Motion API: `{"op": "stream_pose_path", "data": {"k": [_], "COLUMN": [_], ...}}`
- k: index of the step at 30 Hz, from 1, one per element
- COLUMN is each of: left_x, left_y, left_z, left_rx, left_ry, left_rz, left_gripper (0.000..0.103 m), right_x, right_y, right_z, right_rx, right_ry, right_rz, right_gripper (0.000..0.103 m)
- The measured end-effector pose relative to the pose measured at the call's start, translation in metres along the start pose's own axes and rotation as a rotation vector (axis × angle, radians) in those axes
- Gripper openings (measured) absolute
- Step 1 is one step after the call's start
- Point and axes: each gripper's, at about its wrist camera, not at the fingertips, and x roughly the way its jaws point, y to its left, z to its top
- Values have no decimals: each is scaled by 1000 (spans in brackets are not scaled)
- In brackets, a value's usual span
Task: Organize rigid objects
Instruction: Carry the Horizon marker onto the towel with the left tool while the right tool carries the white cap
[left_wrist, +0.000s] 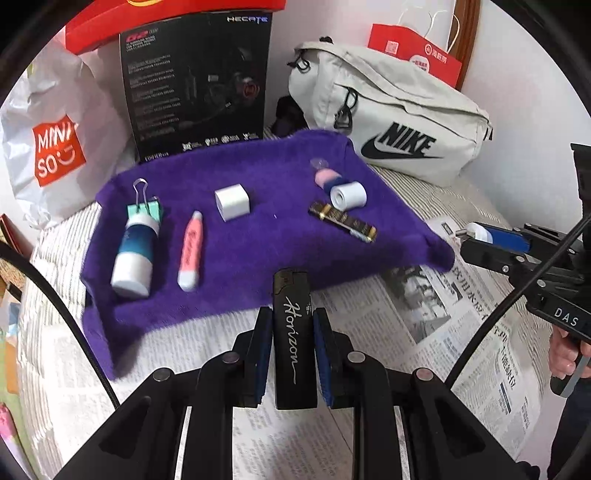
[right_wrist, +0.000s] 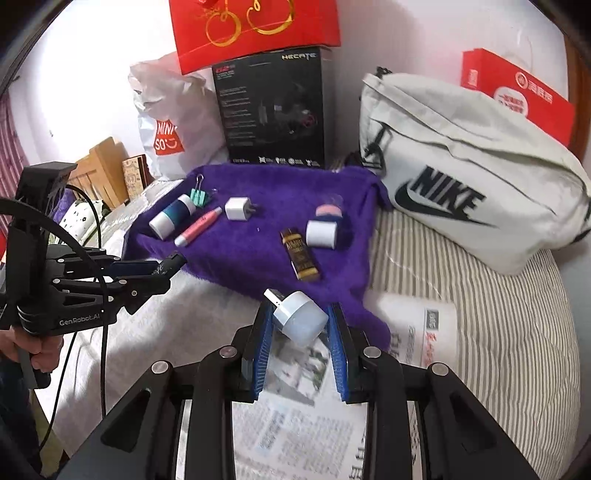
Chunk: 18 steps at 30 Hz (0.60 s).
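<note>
- Left wrist view: left gripper (left_wrist: 288, 343) pinching black lighter (left_wrist: 291, 332) upright between its pads, just short of the purple cloth (left_wrist: 258, 236)
- Right wrist view: right gripper (right_wrist: 299, 332) clamped, apparently, on small white USB light (right_wrist: 295, 317), plug end tilted toward the cloth edge over newspaper (right_wrist: 295, 424)

Fuzzy purple cloth (left_wrist: 258, 240), glossy black plastic lighter (left_wrist: 293, 332), newsprint (left_wrist: 424, 314), probably matt

Nike bag (left_wrist: 399, 122), Miniso bag (left_wrist: 55, 147), newspaper (left_wrist: 461, 332)
</note>
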Motion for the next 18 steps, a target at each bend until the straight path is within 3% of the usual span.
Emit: {"op": "stream_pose_path", "data": {"k": [18], "left_x": [11], "left_y": [41], "left_z": [45], "left_rx": [-41], "left_ry": [-13], "left_rz": [-16], "left_gripper": [21], "right_x": [44], "right_y": [19], "right_z": [45], "right_rx": [-23], "right_ry": [33], "right_rz": [42], "right_gripper": [29]}}
